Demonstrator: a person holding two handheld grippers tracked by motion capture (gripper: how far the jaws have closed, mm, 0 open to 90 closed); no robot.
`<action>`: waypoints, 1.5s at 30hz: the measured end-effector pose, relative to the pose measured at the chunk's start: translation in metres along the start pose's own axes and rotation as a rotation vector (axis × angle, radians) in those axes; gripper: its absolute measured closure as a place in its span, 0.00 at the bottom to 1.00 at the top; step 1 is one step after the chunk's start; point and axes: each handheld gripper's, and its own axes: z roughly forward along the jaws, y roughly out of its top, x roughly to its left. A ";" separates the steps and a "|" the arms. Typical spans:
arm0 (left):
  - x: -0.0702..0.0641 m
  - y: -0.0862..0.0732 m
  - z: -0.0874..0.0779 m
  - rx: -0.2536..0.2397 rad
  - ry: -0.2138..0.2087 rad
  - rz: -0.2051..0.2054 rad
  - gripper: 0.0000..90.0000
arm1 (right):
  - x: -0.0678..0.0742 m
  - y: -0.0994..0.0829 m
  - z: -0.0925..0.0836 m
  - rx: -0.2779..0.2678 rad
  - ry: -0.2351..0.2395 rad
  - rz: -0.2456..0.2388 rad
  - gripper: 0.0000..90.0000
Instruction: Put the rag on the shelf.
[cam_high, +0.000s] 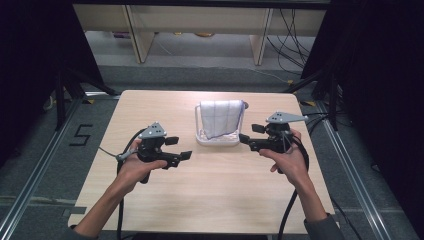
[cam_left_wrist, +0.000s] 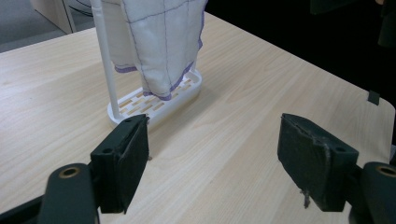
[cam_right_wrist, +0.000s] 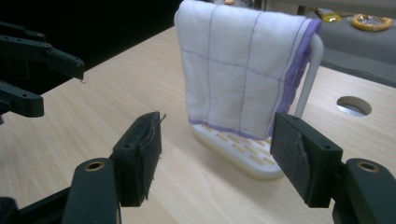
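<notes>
The pale wood table is smooth and bare around a white slotted plastic rack near its far middle. A soft white cloth with purple trim drapes over the rack's rail. My left gripper and right gripper flank it, jaws apart, empty. I'd pinch both hanging corners evenly, then lift straight up.

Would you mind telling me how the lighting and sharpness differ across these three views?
High view: table evenly lit, surroundings dark, slight softness overall. Left gripper view: cloth bright and slightly washed out, background black. Right gripper view: cloth sharp enough to show its grid lines, the near jaws softly focused, left edge dark.
</notes>
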 end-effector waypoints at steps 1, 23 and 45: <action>-0.001 -0.001 0.000 -0.001 0.002 0.000 0.28 | 0.001 -0.004 0.000 0.018 0.013 0.002 0.38; -0.013 -0.043 -0.004 0.041 0.041 0.023 0.27 | 0.016 -0.029 0.006 0.086 0.032 -0.020 0.38; -0.020 -0.074 -0.008 0.082 0.008 0.015 0.25 | 0.034 -0.064 0.009 0.123 0.089 -0.011 0.35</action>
